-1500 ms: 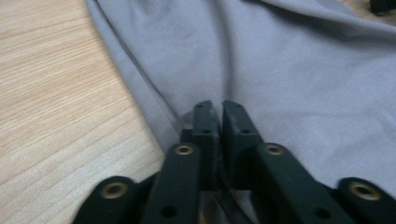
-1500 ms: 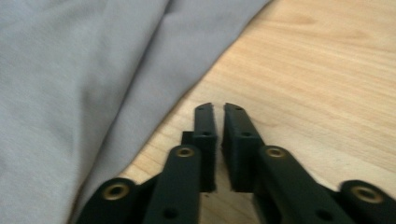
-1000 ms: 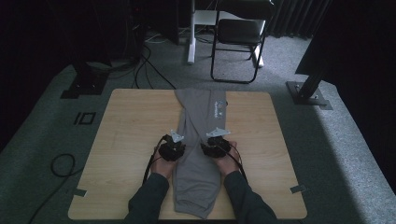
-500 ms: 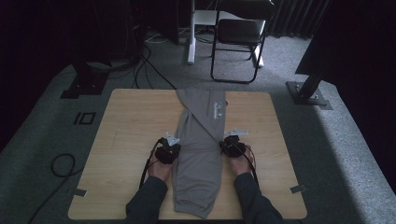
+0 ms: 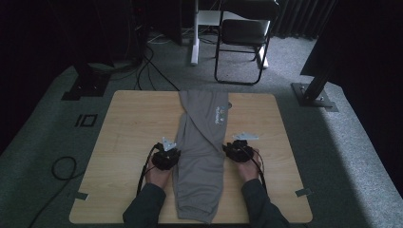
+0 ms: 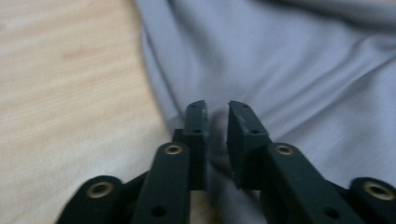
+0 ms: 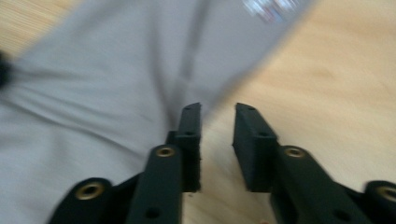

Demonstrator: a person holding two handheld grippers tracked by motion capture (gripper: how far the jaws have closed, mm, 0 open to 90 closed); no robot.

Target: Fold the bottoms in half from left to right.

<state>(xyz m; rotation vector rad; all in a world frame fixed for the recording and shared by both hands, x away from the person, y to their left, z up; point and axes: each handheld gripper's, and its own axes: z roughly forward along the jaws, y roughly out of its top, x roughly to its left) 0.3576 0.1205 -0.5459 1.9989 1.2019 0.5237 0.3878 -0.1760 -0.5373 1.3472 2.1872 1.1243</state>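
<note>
Wooden table [image 5: 128, 137] carried grey trousers [image 5: 202, 156] lying lengthwise in its middle. At their left edge the left gripper [image 6: 215, 114] stood slightly open, holding nothing. At their right edge the right gripper [image 7: 217, 116] stood open and empty, probably ready for folding.
</note>
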